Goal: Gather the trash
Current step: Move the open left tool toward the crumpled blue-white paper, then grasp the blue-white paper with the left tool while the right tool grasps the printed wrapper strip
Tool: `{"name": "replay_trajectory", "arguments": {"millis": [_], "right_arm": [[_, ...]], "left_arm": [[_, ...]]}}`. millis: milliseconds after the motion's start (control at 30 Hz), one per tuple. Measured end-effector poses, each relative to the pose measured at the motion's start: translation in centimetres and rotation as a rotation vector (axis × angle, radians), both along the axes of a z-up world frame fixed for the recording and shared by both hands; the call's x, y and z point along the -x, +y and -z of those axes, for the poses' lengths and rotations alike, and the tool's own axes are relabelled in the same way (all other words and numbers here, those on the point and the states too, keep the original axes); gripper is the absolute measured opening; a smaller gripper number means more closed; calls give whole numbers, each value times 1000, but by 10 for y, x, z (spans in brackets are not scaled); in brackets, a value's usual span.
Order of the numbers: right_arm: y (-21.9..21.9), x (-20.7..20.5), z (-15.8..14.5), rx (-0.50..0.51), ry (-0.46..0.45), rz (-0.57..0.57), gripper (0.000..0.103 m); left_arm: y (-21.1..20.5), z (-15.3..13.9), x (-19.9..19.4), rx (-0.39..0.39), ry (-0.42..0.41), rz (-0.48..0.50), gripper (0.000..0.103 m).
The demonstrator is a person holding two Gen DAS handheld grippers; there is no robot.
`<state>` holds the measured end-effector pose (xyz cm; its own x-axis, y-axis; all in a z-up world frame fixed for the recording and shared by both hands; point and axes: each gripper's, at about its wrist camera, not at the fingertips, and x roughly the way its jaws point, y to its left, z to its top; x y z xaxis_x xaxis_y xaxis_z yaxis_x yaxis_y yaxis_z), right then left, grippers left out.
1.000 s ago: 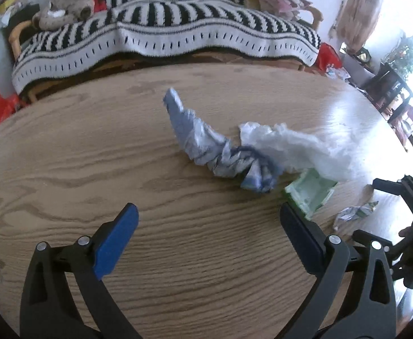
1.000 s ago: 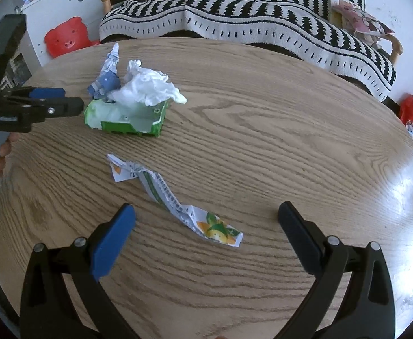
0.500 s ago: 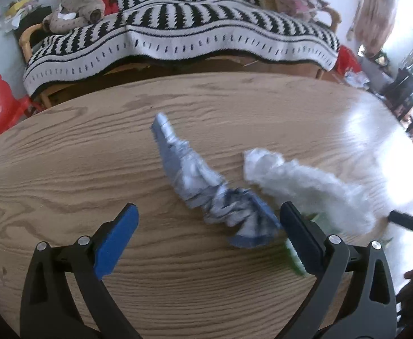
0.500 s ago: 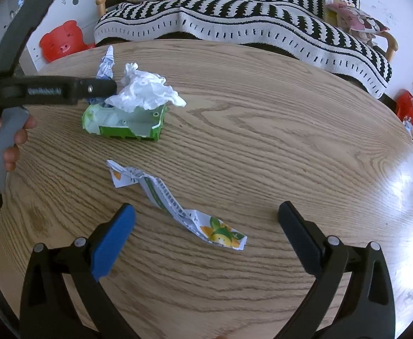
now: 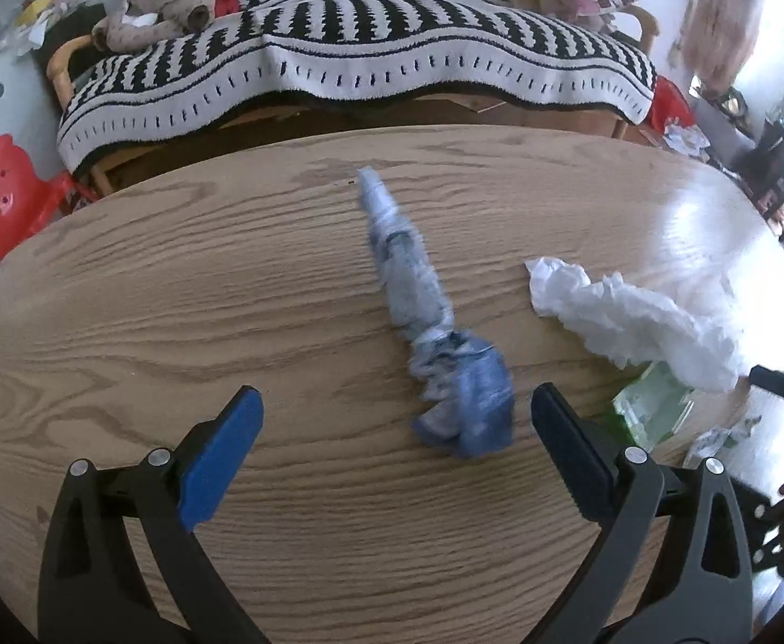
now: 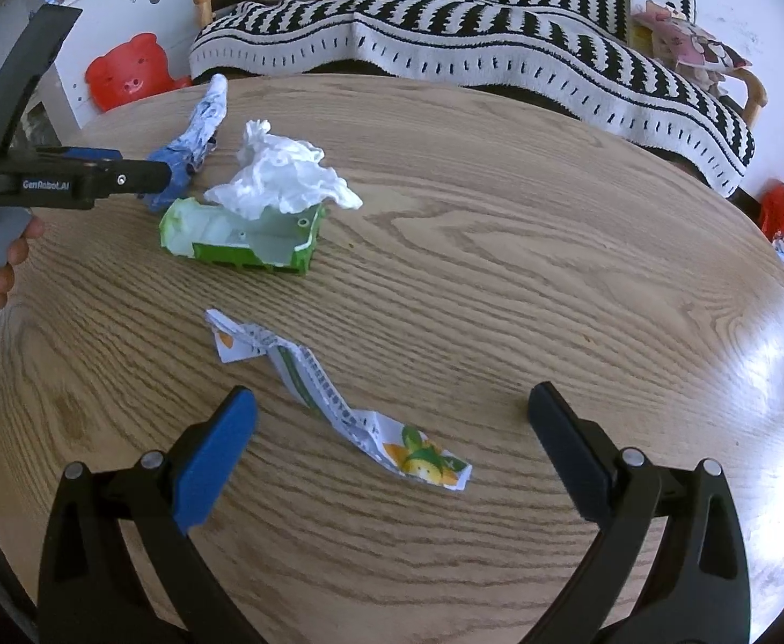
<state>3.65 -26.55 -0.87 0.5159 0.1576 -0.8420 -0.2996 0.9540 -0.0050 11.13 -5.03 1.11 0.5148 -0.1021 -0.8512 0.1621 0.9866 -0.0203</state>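
Note:
A crumpled blue-white wrapper point(image 5: 429, 322) lies on the round wooden table point(image 5: 177, 295), its bunched end just ahead of and between the fingers of my open left gripper point(image 5: 394, 434). It also shows in the right wrist view point(image 6: 193, 134). A white tissue point(image 5: 633, 322) rests on a green carton point(image 5: 654, 408) to its right; both show in the right wrist view, the tissue point(image 6: 279, 177) on the carton point(image 6: 241, 241). A long printed wrapper point(image 6: 327, 397) lies just ahead of my open right gripper point(image 6: 392, 429).
A sofa with a black-and-white striped blanket point(image 5: 354, 53) stands behind the table, with a plush toy point(image 5: 161, 5) on it. A red pig-shaped stool point(image 6: 129, 70) stands at the left. The left gripper point(image 6: 70, 182) shows from the side in the right wrist view.
My left gripper has moved forward and right, so the blue wrapper's bunched end now sits between its fingers. The right gripper has crept slightly toward the printed wrapper.

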Motion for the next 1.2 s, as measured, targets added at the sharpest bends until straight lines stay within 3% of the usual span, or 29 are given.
{"name": "replay_trajectory", "arguments": {"millis": [100,200,333,1000,1033,1067,1100,1133,1200], "right_arm": [[1,0,0,1,1,0,98],[2,0,0,-1,-2,-3,98],[3,-1,1,-3,-5,-8,98],[3,4,1,-7,-15,9,98],[4,5,1,-5,-9,8,98],[4,6,0,-8,-8,6,90],[7,12,-5,-16,-28,-7,74],[8,15,-10,-17,-33,-7,11],[4,19,-11,-52,-3,31,8]], "left_arm": [[-9,2,-4,-7,2,4,97],[-13,8,-8,-67,5,9,97],[-2,19,-11,-52,58,-31,97],[10,21,-9,-40,-18,18,98],[11,21,-8,-38,-25,27,91],[14,17,-6,-41,-45,20,56],[16,13,-4,-42,-62,12,21],[19,11,-4,-61,-43,-7,21],[24,9,-1,-13,-17,-6,21]]}}
